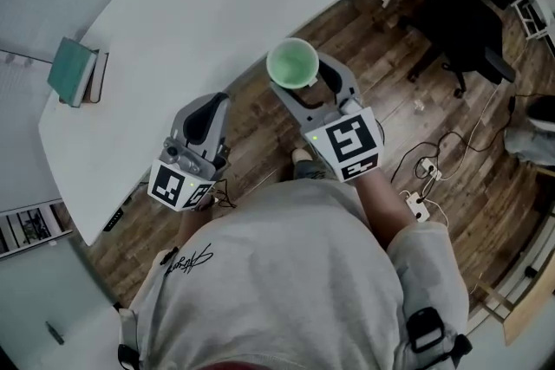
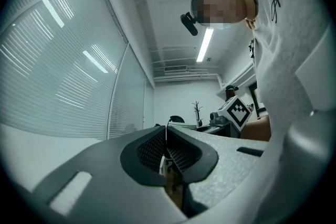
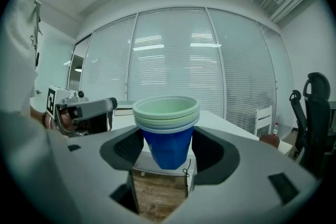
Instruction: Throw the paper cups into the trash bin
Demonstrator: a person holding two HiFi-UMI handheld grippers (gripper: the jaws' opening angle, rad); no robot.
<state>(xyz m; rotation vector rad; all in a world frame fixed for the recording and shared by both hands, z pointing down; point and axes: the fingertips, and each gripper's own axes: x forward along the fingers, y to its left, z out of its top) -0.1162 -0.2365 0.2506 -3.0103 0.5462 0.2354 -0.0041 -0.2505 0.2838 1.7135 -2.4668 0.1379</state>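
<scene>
Nesting one inside another, the paper cups form a short upright stack: a blue cup on the outside, paler rims above it, and a green cup innermost. From the head view, the green cup looks empty.

The right tool grips this stack by the blue cup, one jaw pressed against each side, with the rims standing above the jaws. In the head view the right tool is held out in front of the person's chest and points towards the far side. The stack sits over the wooden floor, just off the curved near edge of the white table.

The left tool is held to the left, closer to the body, with its tip near the table's edge. Its own view shows the left tool with both jaws pressed together and nothing between them. That view tilts upward, towards ceiling lights and window blinds.

A couple of books lie near the table's left edge. Far to the right stands a black office chair. A power strip with trailing cables lies on the floor to the near right. A strip of floor runs open between the table's edge and the chair.
</scene>
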